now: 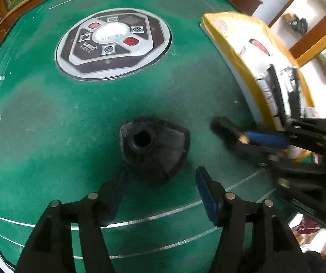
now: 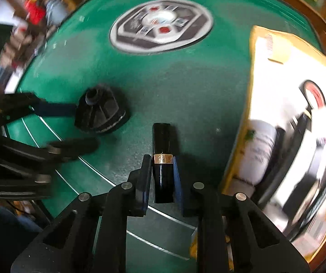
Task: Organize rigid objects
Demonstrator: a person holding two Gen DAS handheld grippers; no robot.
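Right wrist: yellow box [image 2: 283,104] flanks tube [image 2: 162,159]; black nozzle [image 2: 101,111] left.

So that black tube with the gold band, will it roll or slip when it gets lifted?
The black tube looks round and glossy, so it may slip between the fingers of the right gripper. Lying flat on the green table, it would probably roll if released.

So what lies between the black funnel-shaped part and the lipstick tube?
Only bare green felt separates the funnel-shaped part from the lipstick tube; the right wrist view shows it.
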